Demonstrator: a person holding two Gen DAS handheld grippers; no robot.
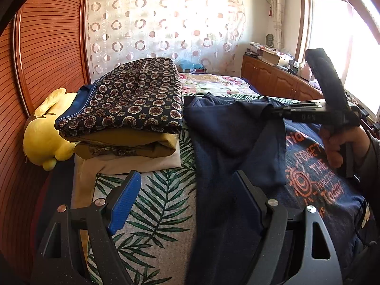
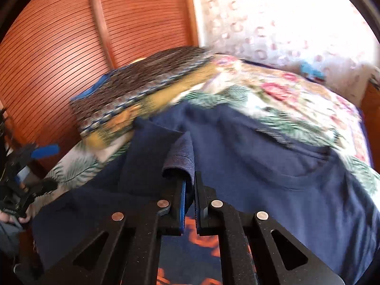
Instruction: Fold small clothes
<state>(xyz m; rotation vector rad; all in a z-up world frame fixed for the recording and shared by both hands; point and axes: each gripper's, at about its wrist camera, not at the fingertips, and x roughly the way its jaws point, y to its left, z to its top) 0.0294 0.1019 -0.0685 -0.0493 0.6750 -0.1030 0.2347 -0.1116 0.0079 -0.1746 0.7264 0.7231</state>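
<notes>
Clearly soft, light and floppy: navy T-shirt (image 1: 228, 142) spread on the bed (image 1: 156, 204) beside a folded stack (image 1: 123, 109). Right hand-held gripper (image 2: 189, 182) clamped on a bunched sleeve edge (image 2: 180, 159); left hand-held gripper (image 1: 187, 201) spread wide, gripping nothing, above the shirt's side. Best pinched at hems or seams, likely to sag otherwise.

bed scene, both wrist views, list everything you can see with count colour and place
t-shirt: one, navy with orange print, spread on the bed, sleeve pinched
folded clothes: one stack, dark patterned over mustard and cream, left of the shirt
plush toy: one, yellow, beside the stack
bed cover: one, leaf print
wardrobe: one, reddish wood, behind
curtain: one, ring pattern
left gripper: open, empty
right gripper: shut on the sleeve
</notes>
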